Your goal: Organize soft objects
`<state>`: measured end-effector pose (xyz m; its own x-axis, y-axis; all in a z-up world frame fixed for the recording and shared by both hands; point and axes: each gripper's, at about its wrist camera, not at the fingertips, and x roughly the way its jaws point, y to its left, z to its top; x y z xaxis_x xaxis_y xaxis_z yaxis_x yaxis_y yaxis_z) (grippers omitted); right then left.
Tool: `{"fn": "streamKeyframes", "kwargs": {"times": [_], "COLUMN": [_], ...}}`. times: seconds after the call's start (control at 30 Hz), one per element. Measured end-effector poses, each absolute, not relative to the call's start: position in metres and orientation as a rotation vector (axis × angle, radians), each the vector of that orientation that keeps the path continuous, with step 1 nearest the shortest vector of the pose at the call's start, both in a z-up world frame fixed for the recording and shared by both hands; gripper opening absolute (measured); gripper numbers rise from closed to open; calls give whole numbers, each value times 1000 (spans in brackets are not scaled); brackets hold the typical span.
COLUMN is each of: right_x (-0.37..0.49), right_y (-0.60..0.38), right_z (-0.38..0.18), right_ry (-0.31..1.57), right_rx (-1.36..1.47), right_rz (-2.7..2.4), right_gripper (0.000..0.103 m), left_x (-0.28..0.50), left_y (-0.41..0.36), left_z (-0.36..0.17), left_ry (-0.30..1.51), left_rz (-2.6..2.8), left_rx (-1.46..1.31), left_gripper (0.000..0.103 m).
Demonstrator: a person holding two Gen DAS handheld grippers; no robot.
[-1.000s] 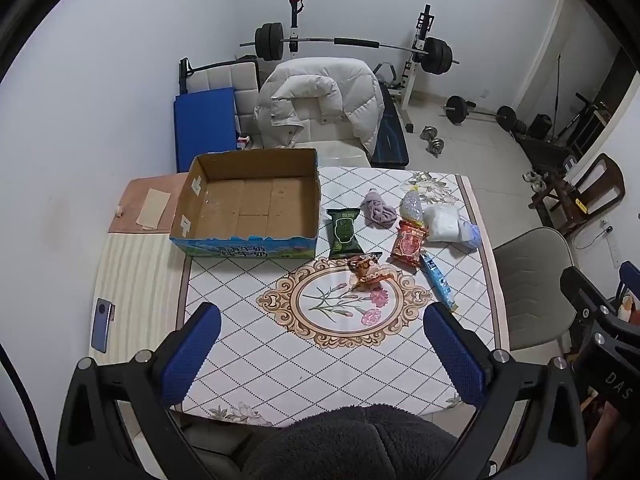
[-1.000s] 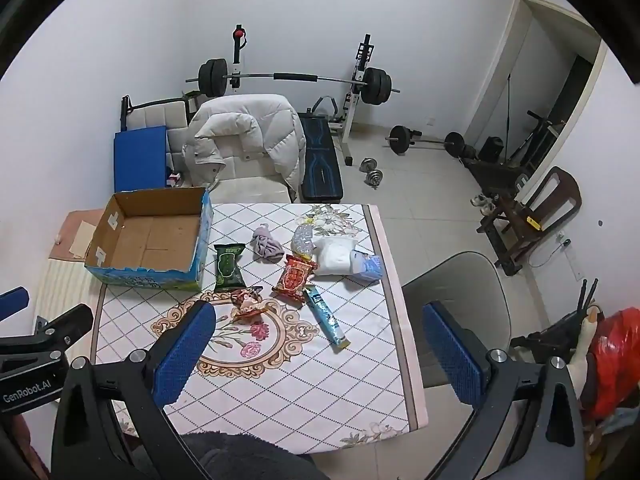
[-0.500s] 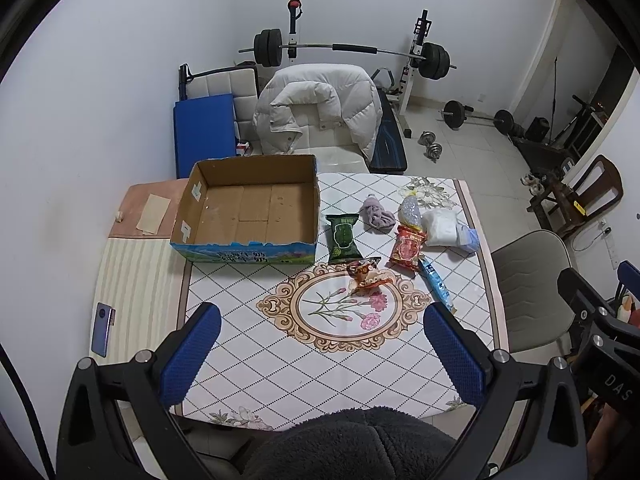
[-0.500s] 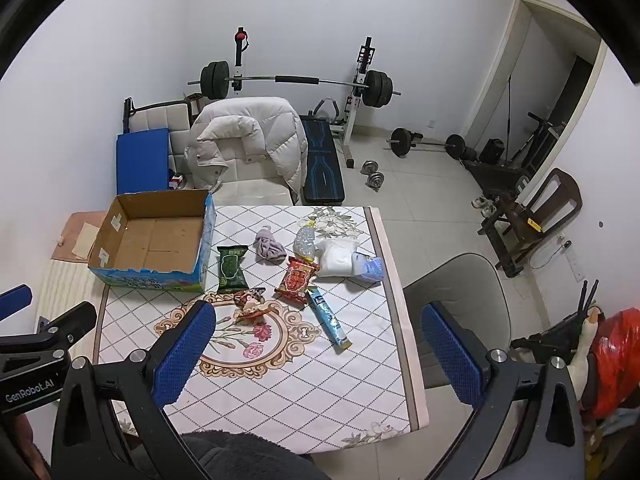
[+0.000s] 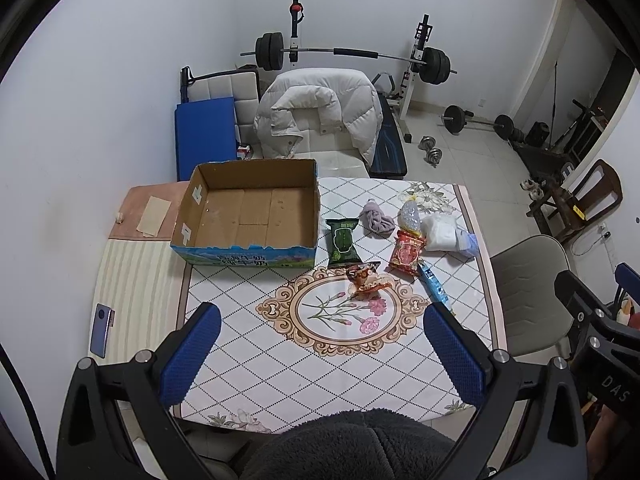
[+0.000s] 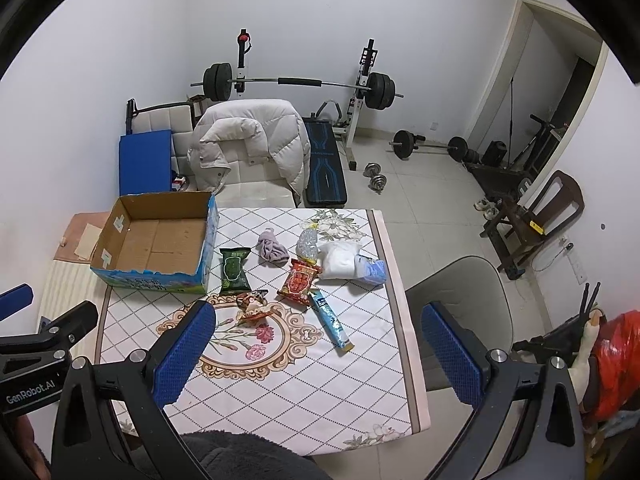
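Observation:
An open, empty cardboard box (image 5: 248,216) (image 6: 154,240) stands at the table's far left. To its right lie a green packet (image 5: 342,242) (image 6: 234,270), a mauve cloth (image 5: 376,220) (image 6: 272,250), a clear bead bag (image 5: 410,216), a red packet (image 5: 407,251) (image 6: 300,281), a white soft pack (image 5: 442,232) (image 6: 340,260), an orange snack (image 5: 366,278) (image 6: 252,305) and a blue tube (image 5: 434,286) (image 6: 330,316). My left gripper (image 5: 320,354) is open and empty, high above the table's near edge. My right gripper (image 6: 316,354) is open and empty too, above the near right side.
A phone (image 5: 102,330) lies on the striped mat left of the tablecloth. A grey chair (image 5: 532,292) stands at the table's right side. A chair with a white jacket (image 5: 316,116), a blue pad and a barbell rack stand behind the table.
Both grippers have risen and drawn back a little, so the table looks smaller and further off. Nothing on the table has moved.

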<state>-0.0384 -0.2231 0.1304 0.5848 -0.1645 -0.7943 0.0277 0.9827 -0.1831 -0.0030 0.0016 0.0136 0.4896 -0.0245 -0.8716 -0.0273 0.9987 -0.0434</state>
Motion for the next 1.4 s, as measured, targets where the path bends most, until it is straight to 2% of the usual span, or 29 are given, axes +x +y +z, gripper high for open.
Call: {"fn": "streamKeyframes", "kwargs": {"times": [1.4], "right_x": [-34], "right_y": [-227], "right_z": [134], "right_ry": [940], "right_rx": [-134], "right_rz": [-113], "right_gripper": [103], "left_x": [-4], "left_y": [6], "left_z": [14], "left_ry": [1038], "left_rz": [4], "left_rx": [-59], "left_gripper": [103]}}
